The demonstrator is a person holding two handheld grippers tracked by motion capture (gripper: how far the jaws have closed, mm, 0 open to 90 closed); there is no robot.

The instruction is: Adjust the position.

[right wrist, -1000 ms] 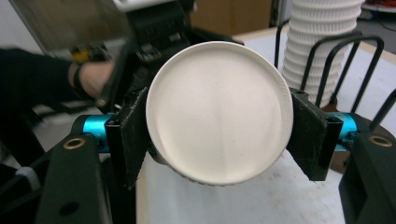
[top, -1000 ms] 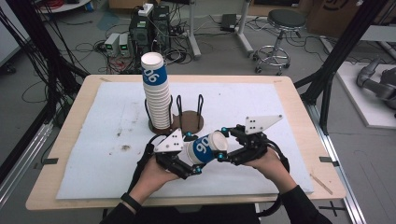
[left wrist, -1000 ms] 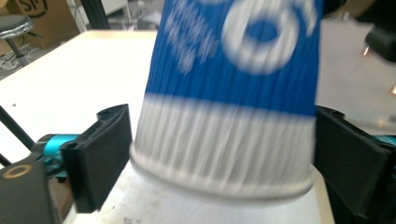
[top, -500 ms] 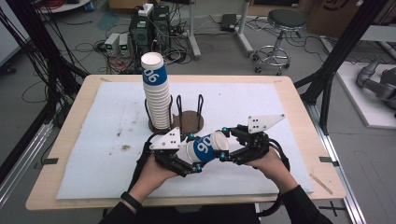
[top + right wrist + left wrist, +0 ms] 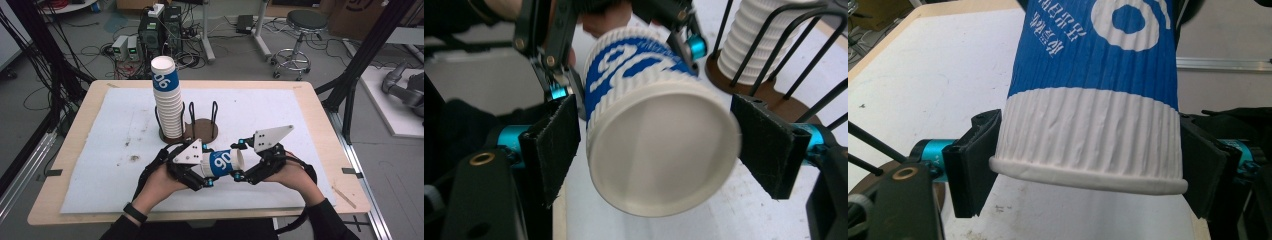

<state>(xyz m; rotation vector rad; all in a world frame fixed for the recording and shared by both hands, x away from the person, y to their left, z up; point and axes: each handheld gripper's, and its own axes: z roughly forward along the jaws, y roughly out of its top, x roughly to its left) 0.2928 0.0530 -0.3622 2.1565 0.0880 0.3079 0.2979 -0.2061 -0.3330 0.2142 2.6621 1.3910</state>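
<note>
High view shows the blue and white cup [image 5: 223, 163] lying sideways between both grippers, above the white mat [image 5: 300, 120]. Left gripper [image 5: 200, 175] has just closed its jaws on the cup. Right gripper [image 5: 239, 161] has just opened; its pads stand apart from the cup. Behind stands a cup stack [image 5: 167, 100] in a rack [image 5: 200, 131].

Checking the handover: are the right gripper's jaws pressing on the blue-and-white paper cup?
No: the right gripper stands open, gaps either side of the blue-and-white paper cup.

Paper cup [image 5: 1098, 100]: top cut off by upper edge, left gripper view. Cup stack [image 5: 764, 35]: top cut off, right gripper view; cup base blurred.
</note>
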